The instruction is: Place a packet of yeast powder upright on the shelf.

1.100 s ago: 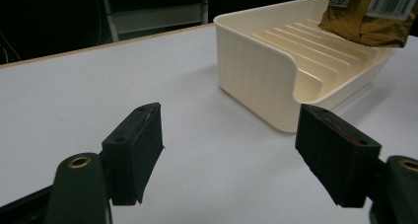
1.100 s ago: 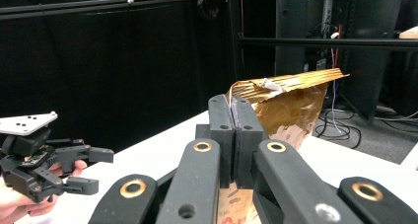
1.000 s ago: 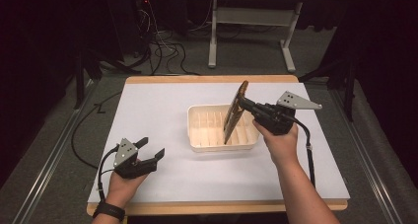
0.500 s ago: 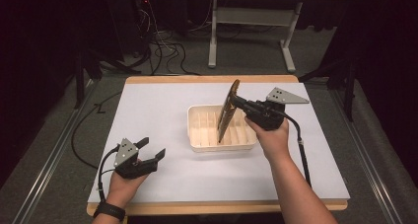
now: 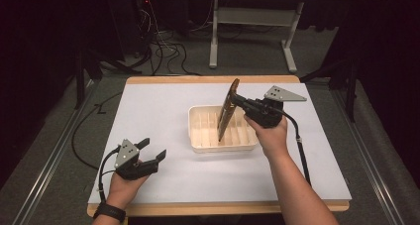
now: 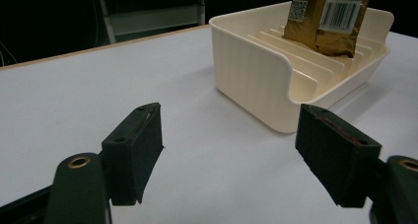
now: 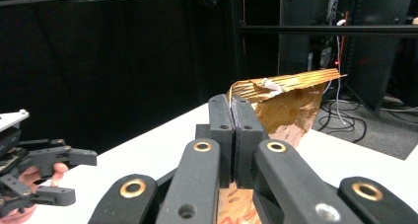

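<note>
A gold foil packet (image 5: 228, 111) stands on edge in the cream ribbed tray (image 5: 198, 140) at the table's middle. My right gripper (image 5: 238, 100) is shut on the packet's upper edge from the right; in the right gripper view its pads are pressed on the crinkled gold packet (image 7: 286, 105). The left gripper view shows the packet's lower end (image 6: 325, 21), with barcode labels, resting among the ribs of the tray (image 6: 256, 71). My left gripper (image 5: 152, 149) lies open near the table's front left, its jaws wide apart with nothing between them.
A white sheet (image 5: 148, 111) covers the wooden table. Cables (image 5: 163, 51) lie on the floor behind it, beside a white table frame (image 5: 247, 27). A black cable (image 5: 302, 150) trails from my right gripper across the sheet.
My right gripper has carried the packet a little to the left and down over the tray. The left gripper has stayed where it was.
</note>
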Tool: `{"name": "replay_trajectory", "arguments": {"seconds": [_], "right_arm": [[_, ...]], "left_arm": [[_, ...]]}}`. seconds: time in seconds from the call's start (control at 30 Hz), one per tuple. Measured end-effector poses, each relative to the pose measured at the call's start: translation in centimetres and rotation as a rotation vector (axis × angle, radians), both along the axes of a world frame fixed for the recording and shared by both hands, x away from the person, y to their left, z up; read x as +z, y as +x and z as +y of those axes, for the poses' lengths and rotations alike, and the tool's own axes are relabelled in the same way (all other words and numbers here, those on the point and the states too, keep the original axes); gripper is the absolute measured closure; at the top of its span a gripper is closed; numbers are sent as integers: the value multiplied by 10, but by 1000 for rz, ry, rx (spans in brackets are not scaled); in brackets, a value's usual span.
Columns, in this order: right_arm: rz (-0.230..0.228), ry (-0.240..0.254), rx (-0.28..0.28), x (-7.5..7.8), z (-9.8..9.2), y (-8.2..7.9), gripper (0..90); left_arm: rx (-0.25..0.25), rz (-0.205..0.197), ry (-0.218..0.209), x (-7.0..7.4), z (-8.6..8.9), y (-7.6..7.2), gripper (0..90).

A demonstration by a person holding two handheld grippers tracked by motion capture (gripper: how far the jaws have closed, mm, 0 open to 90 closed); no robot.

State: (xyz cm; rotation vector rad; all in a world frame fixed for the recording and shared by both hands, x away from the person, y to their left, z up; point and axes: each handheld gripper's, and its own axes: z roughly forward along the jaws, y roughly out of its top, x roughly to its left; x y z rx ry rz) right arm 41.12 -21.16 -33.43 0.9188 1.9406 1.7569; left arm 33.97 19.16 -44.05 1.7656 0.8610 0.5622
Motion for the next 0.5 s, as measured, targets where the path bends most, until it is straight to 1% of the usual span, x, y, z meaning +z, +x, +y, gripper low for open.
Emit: {"name": "replay_trajectory", "arguments": {"seconds": [0.13, 0.2, 0.37, 0.5], "right_arm": [[16, -18, -11, -5, 2, 6, 900], [21, -23, -11, -6, 3, 9, 900], [32, -26, -25, -7, 2, 12, 900], [32, -29, -29, -7, 1, 13, 900]], "left_arm": [[-2, -1, 2, 1, 0, 0, 264], [1, -1, -4, 1, 1, 0, 264], [2, -3, -4, 1, 1, 0, 264], [1, -4, -5, 1, 2, 0, 264]]}}
